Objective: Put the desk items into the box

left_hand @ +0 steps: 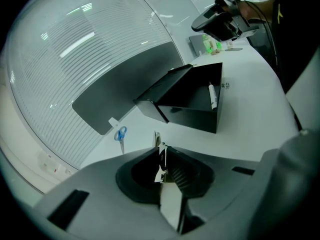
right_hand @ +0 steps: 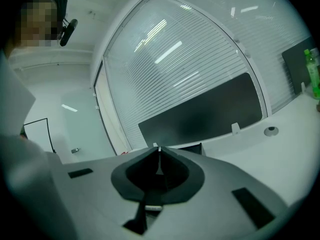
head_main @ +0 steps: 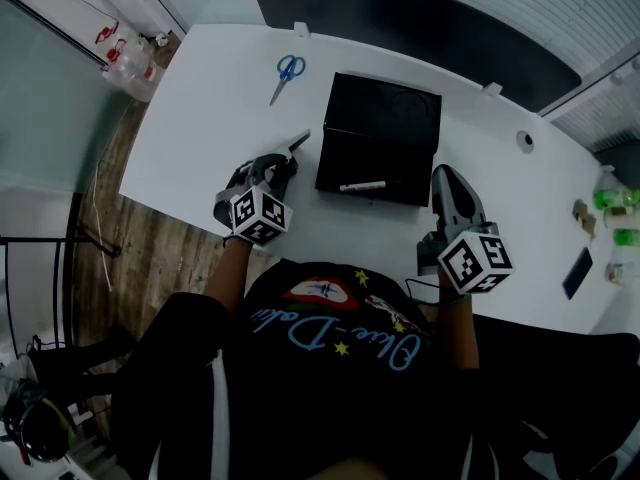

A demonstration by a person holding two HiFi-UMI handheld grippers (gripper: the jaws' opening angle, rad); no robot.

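A black box (head_main: 330,163) stands open mid-desk, its lid tipped back; a white marker (head_main: 362,185) lies inside. The box (left_hand: 192,119) and marker (left_hand: 212,96) also show in the left gripper view. My left gripper (head_main: 290,158) sits just left of the box, shut on a thin grey flat item (head_main: 299,142) that sticks out past the fingertips. Its jaws (left_hand: 161,146) press on the item (left_hand: 156,138). Blue scissors (head_main: 288,73) lie on the desk beyond, and the scissors (left_hand: 120,135) are also in the left gripper view. My right gripper (head_main: 443,175), right of the box, is shut and empty (right_hand: 159,148).
A dark partition (head_main: 420,18) runs along the desk's far edge. A cable hole (head_main: 525,139) is at the back right. Green bottles (head_main: 615,203) and a dark flat device (head_main: 577,273) sit at the desk's right end. Plastic bottles (head_main: 130,63) stand on the floor at left.
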